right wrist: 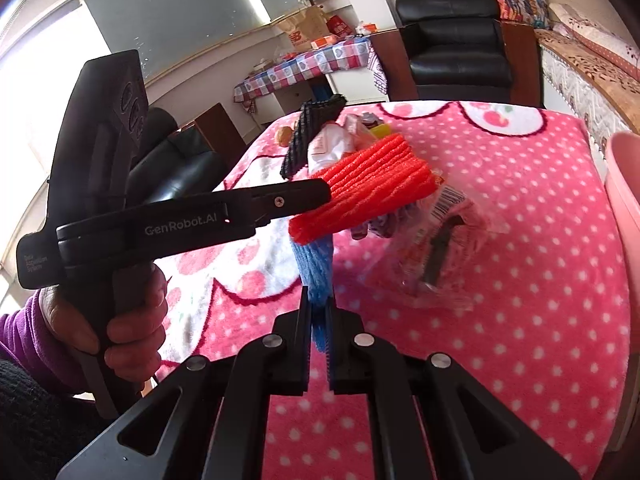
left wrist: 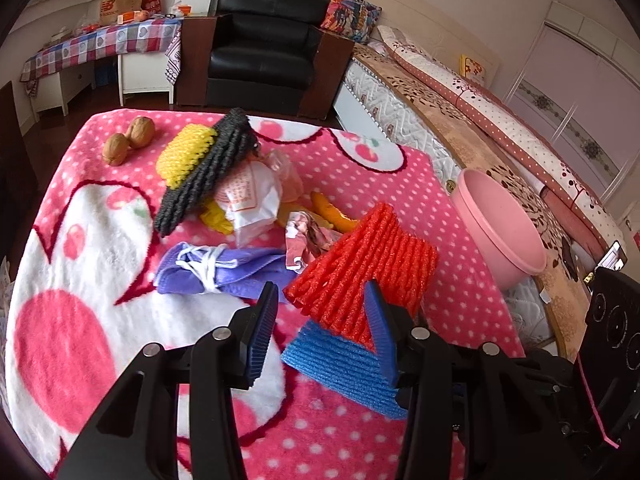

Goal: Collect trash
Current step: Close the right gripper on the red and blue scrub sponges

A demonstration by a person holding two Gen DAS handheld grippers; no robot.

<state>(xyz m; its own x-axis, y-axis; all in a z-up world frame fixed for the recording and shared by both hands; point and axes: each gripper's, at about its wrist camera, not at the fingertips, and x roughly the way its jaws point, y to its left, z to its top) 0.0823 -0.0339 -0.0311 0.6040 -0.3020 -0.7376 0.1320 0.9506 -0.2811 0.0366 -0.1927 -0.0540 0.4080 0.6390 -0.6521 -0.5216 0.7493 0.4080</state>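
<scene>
My right gripper [right wrist: 318,300] is shut on a blue foam net [right wrist: 314,264], whose blue sheet [left wrist: 344,364] also shows low in the left wrist view. A red foam net [left wrist: 368,264] lies against its upper end, and it is the orange-red piece [right wrist: 368,188] in the right wrist view. My left gripper [left wrist: 322,292] stands open, its right finger in front of both nets and its pads pressing on nothing. Seen from the side, the left gripper [right wrist: 324,196] has its tip at the red net's edge. A clear barcoded wrapper [right wrist: 440,232] lies just past the nets.
On the pink dotted blanket [left wrist: 460,300] lie a black foam net [left wrist: 204,176], a yellow net [left wrist: 184,152], a white paper wrapper [left wrist: 248,200], a purple cloth [left wrist: 216,268], fruit peel [left wrist: 332,212] and two walnuts [left wrist: 128,138]. A pink basin [left wrist: 500,220] stands at the blanket's right edge.
</scene>
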